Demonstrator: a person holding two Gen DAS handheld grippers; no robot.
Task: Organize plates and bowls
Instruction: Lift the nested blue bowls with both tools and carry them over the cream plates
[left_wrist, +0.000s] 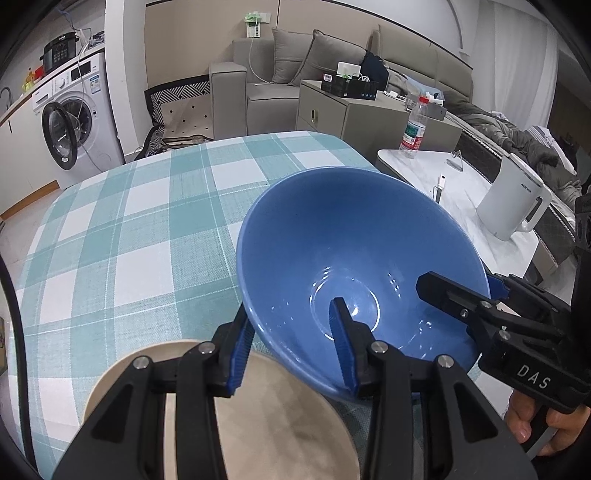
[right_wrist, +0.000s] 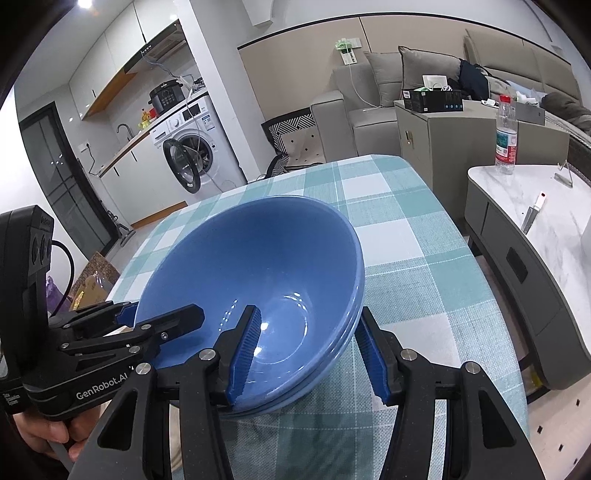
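Left wrist: both grippers straddle the blue bowl's (left_wrist: 354, 251) rim.

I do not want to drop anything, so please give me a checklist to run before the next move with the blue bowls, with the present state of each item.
1. Right gripper has one pad inside and one outside the wall of the blue bowls, both touching: ok.
2. Left gripper straddles the wall; firm pressing: cannot tell.
3. Two bowls nested evenly, rims parallel: ok.
4. Visible part of the beige plate is bare: ok.
5. Bowls' underside is apart from the plate: cannot tell.
6. Checked tablecloth ahead has free room: ok.
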